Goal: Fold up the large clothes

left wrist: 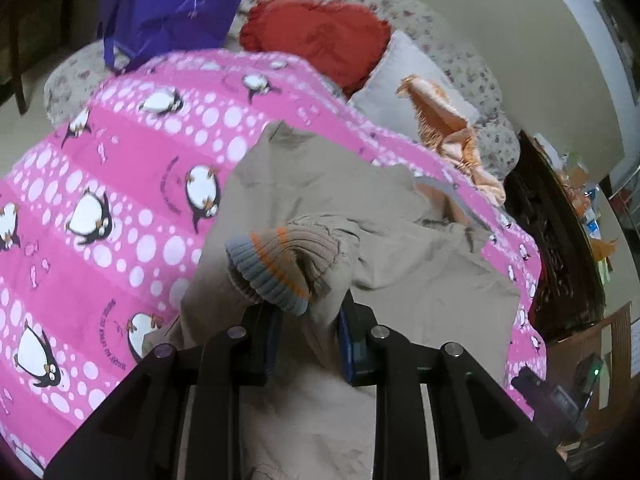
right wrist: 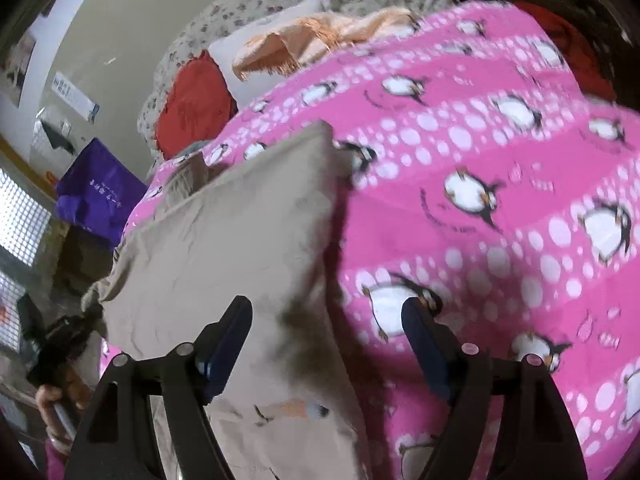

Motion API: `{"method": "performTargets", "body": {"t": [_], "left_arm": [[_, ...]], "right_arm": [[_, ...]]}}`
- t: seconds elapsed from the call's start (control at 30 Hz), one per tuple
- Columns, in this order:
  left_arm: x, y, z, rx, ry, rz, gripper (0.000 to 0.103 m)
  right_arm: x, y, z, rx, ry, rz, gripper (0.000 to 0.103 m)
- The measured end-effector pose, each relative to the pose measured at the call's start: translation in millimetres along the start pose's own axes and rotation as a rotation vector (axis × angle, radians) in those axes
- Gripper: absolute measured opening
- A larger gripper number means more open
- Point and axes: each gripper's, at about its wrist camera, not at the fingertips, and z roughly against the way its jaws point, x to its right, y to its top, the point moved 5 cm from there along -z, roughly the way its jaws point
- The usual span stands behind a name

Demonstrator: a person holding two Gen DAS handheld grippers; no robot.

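A beige jacket (left wrist: 340, 192) lies spread on a pink penguin-print blanket (left wrist: 100, 184). Its sleeve ends in a ribbed cuff (left wrist: 280, 264) with grey-blue and orange stripes. My left gripper (left wrist: 308, 336) is shut on the sleeve fabric just behind that cuff, which bunches up above the fingers. In the right wrist view the jacket (right wrist: 224, 248) is a flat beige panel on the blanket (right wrist: 500, 200). My right gripper (right wrist: 328, 344) is open and empty, its left finger over the jacket and its right finger over the blanket, straddling the jacket's right edge.
A red cushion (left wrist: 320, 36), a white pillow (left wrist: 404, 68) and a fringed orange cloth (left wrist: 448, 128) lie at the bed's head. A purple bag (left wrist: 168, 4) stands at the far left. Dark wooden furniture (left wrist: 556, 232) with clutter stands to the right of the bed.
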Motion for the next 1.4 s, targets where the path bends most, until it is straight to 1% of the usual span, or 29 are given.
{"method": "performTargets", "body": {"t": [0.07, 0.13, 0.17, 0.23, 0.3, 0.4, 0.43, 0.47, 0.53, 0.57, 0.6, 0.63, 0.7, 0.73, 0.77, 0.8, 0.87, 0.9, 0.93, 0.97, 1.0, 1.03, 1.07, 1.1, 1.13, 1.2, 1.3, 1.33, 1.4], "left_arm": [[-2, -4, -4, -0.006, 0.008, 0.002, 0.022], [-3, -7, -6, -0.019, 0.006, 0.01, 0.022], [-1, -10, -7, -0.028, 0.005, 0.001, 0.022], [3, -12, -7, -0.028, 0.012, -0.02, 0.022], [7, -13, -7, -0.027, 0.009, -0.024, 0.022], [10, -15, -7, -0.034, -0.004, -0.001, 0.022], [10, -16, -7, -0.037, -0.002, 0.002, 0.022], [11, -17, -6, -0.038, 0.003, -0.001, 0.022], [12, -18, -4, -0.04, 0.006, -0.008, 0.023], [14, -19, -4, -0.045, 0.001, -0.008, 0.024], [15, -20, -4, -0.05, -0.008, -0.006, 0.025], [16, -22, -4, -0.056, -0.02, -0.006, 0.026], [23, -30, -8, -0.07, -0.064, -0.017, 0.034], [28, -38, -13, -0.086, -0.072, -0.044, 0.036], [32, -45, -20, -0.095, -0.049, -0.075, 0.036], [34, -52, -27, -0.101, -0.008, -0.109, 0.036], [32, -58, -38, -0.126, 0.029, -0.132, 0.036], [27, -60, -41, -0.145, 0.024, -0.117, 0.037], [25, -59, -40, -0.147, 0.02, -0.107, 0.039], [22, -56, -36, -0.139, 0.01, -0.099, 0.046], [19, -51, -29, -0.118, 0.005, -0.095, 0.053], [18, -46, -23, -0.094, 0.006, -0.094, 0.056], [18, -41, -15, -0.06, 0.012, -0.097, 0.06], [19, -35, -9, -0.023, 0.022, -0.103, 0.063], [21, -32, -6, 0.001, 0.03, -0.111, 0.064], [27, -29, -8, 0.015, 0.052, -0.135, 0.064], [26, -28, -17, 0.019, 0.1, -0.143, 0.065], [21, -29, -18, 0.011, 0.097, -0.117, 0.065], [12, -32, -19, -0.016, 0.061, -0.06, 0.067]], "right_arm": [[2, -12, -1, -0.03, -0.028, 0.04, 0.079], [3, -25, 2, -0.034, -0.077, 0.099, 0.079], [3, -32, 6, -0.03, -0.076, 0.124, 0.079], [1, -46, 8, -0.055, -0.035, 0.149, 0.079], [-4, -56, 7, -0.073, -0.03, 0.195, 0.079], [-22, -61, -8, -0.068, -0.101, 0.319, 0.078], [-27, -59, -16, -0.054, -0.145, 0.354, 0.077], [-29, -56, -20, -0.028, -0.163, 0.355, 0.076], [-28, -49, -23, 0.015, -0.146, 0.316, 0.054], [-24, -44, -24, 0.029, -0.129, 0.276, 0.03], [-19, -40, -24, 0.037, -0.122, 0.23, 0.022], [-9, -36, -17, 0.07, -0.102, 0.152, 0.019], [5, -33, 2, 0.148, -0.077, 0.051, 0.011], [14, -34, 14, 0.191, -0.094, 0.008, 0.01], [21, -37, 19, 0.205, -0.107, -0.02, 0.01], [26, -41, 17, 0.183, -0.116, -0.031, 0.01], [32, -52, 1, 0.06, -0.11, -0.017, 0.011], [32, -55, -1, 0.012, -0.089, -0.02, 0.017], [33, -60, 3, -0.024, -0.07, -0.025, 0.018], [34, -61, 12, -0.032, -0.067, -0.016, 0.024], [35, -59, 23, -0.009, -0.082, -0.005, 0.035], [35, -54, 35, 0.028, -0.107, 0.005, 0.04], [33, -46, 46, 0.076, -0.13, 0.017, 0.043], [27, -40, 52, 0.105, -0.126, 0.034, 0.043], [14, -29, 53, 0.119, -0.095, 0.067, 0.043], [-8, -14, 39, 0.109, -0.06, 0.121, 0.043], [-42, 5, 1, 0.1, -0.057, 0.211, 0.042], [-50, 11, -13, 0.09, -0.068, 0.232, 0.042], [-59, 22, -40, 0.063, -0.091, 0.254, 0.041]]}}
